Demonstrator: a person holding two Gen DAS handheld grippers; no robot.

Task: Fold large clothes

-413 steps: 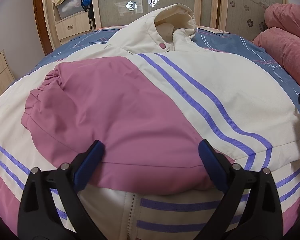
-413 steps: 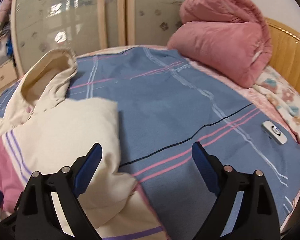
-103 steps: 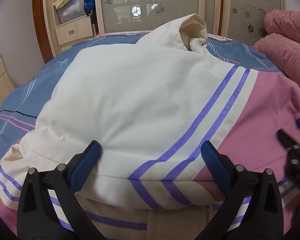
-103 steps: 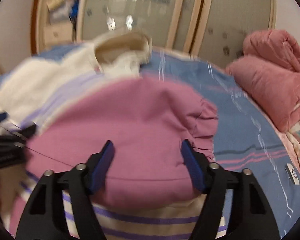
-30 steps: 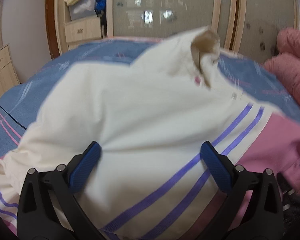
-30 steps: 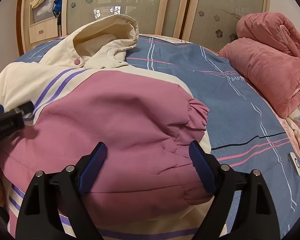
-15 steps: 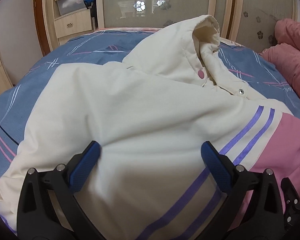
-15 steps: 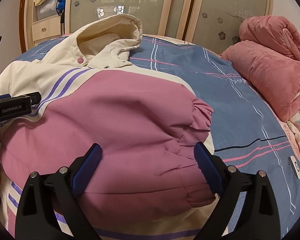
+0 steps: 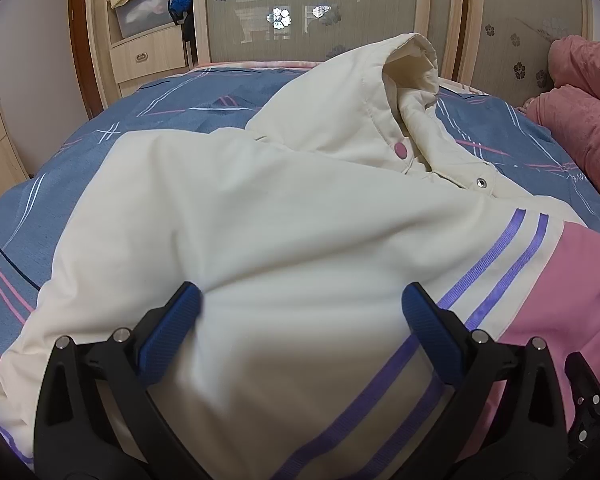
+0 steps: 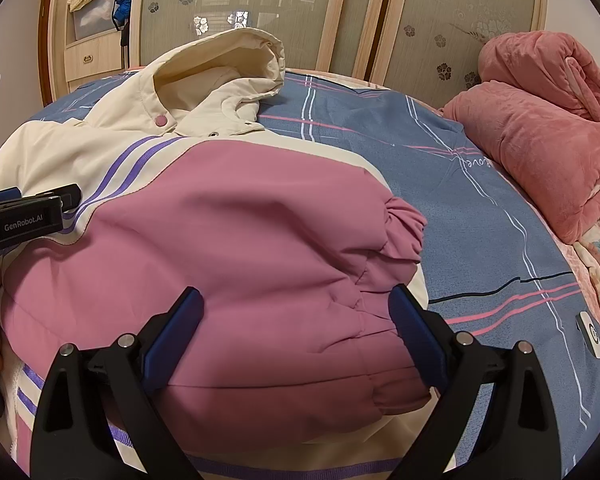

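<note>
Left wrist view: the left gripper (image 9: 300, 320) hovers with its blue-padded fingers (image 9: 168, 332) spread wide and empty above the cream sleeve of a hooded jacket (image 9: 284, 216) lying on the blue plaid bed (image 9: 172, 96), hood toward the wardrobe (image 9: 140, 40). Right wrist view: the right gripper (image 10: 294, 330), fingers (image 10: 416, 340) likewise apart and holding nothing, hangs over the jacket's pink sleeve (image 10: 236, 248) folded across its body, the left gripper's black body at the left edge and a rolled pink quilt (image 10: 540, 132) on the bed's far right.
</note>
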